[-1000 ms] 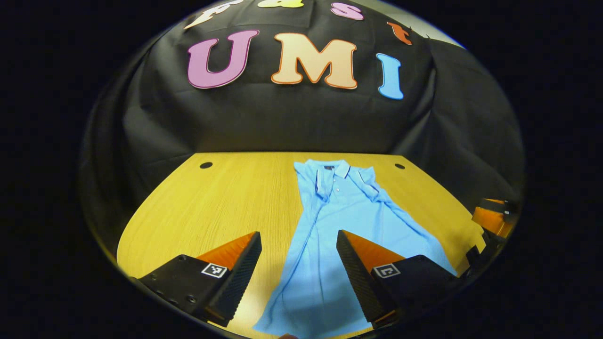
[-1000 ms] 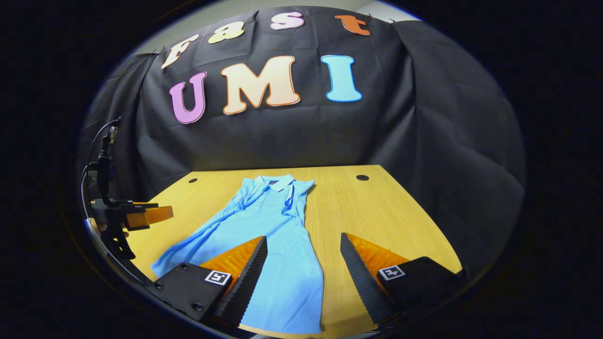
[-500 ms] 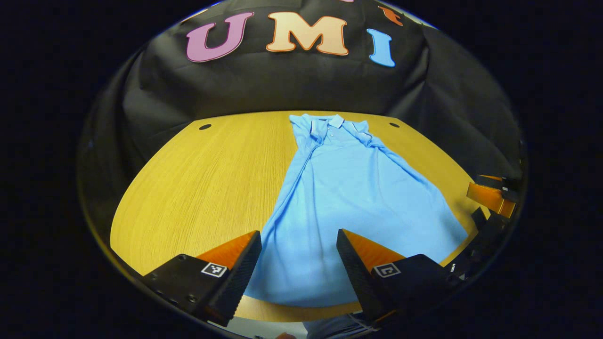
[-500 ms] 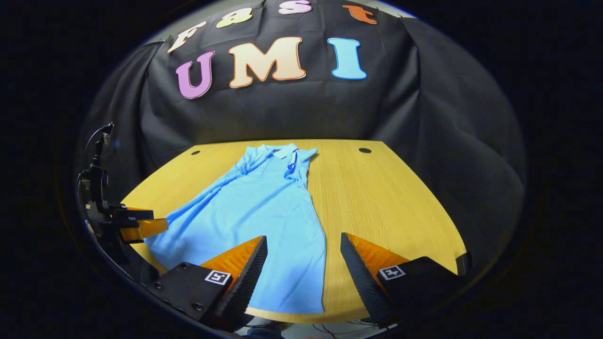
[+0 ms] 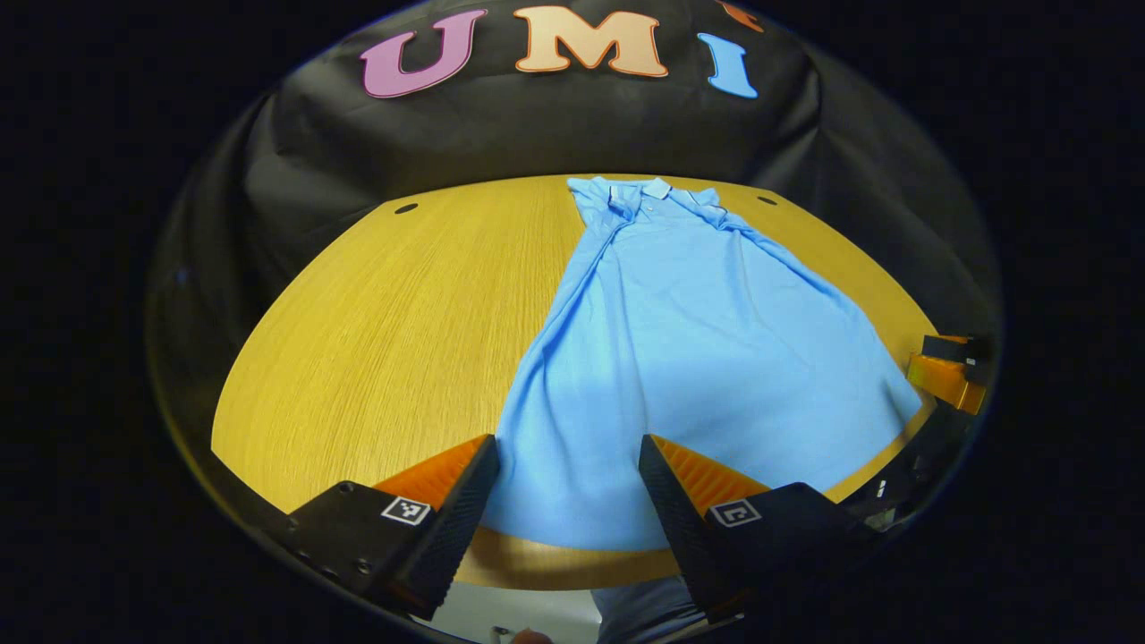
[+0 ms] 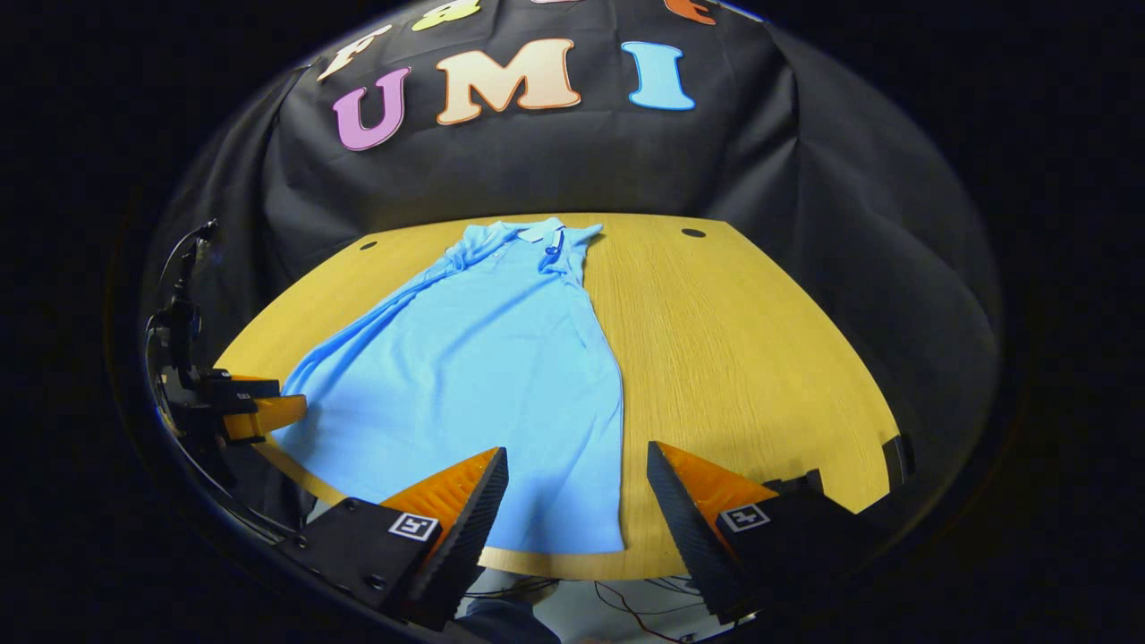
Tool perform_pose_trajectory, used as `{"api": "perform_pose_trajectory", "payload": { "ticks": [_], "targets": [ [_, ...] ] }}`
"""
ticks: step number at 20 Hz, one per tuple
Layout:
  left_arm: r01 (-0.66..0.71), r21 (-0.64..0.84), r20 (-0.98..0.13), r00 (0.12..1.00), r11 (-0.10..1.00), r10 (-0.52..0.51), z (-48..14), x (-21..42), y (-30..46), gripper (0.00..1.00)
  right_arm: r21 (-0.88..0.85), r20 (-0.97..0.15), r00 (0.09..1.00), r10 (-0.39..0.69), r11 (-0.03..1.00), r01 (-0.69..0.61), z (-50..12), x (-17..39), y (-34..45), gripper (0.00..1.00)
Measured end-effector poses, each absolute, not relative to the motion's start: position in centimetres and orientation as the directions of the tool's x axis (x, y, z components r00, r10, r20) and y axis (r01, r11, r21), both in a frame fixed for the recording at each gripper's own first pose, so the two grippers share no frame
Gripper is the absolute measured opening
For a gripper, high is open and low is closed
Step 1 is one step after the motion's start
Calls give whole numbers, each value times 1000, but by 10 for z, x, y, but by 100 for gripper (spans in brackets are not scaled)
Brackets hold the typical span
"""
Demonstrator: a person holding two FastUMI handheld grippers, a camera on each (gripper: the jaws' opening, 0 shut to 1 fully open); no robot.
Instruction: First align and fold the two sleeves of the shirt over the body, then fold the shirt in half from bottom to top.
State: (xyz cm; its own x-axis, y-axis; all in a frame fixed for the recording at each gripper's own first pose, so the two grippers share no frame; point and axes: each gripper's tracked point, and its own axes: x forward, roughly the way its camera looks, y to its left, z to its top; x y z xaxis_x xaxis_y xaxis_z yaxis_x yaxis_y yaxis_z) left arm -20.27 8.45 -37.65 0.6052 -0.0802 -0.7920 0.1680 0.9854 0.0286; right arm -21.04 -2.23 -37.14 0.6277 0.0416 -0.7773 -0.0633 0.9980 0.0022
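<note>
A light blue polo shirt [image 5: 689,358] [image 6: 483,367] lies flat on the wooden table [image 5: 385,349] [image 6: 742,358], collar at the far edge, hem near the front edge, both sleeves folded in over the body. My left gripper [image 5: 568,465] hangs open above the hem's left part, holding nothing. My right gripper [image 6: 577,474] is open too, above the hem's right corner, nothing between its fingers. The other gripper appears at the right rim of the left gripper view [image 5: 944,376] and at the left rim of the right gripper view [image 6: 241,411].
Black cloth walls close off the back and sides of the table. Small dark holes [image 5: 405,208] [image 6: 692,233] sit near the table's far corners. Past the front edge, floor and thin cables [image 6: 626,604] show below.
Both grippers have drawn back toward the table's front edge and risen, so the whole shirt and its hem have come into view. Both stayed open.
</note>
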Motion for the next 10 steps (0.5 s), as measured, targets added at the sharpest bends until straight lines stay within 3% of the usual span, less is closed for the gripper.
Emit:
{"api": "perform_pose_trajectory", "payload": {
  "ticks": [2,10],
  "targets": [
    [172,35,-790,609,984,-78,-378,-203,83,96,7,-789,613,47,998,-68,-378,-216,-22,98],
    [185,12,-750,652,983,-113,-378,-202,75,98,6,-838,543,53,996,-88,-406,-236,-11,98]
  ]
}}
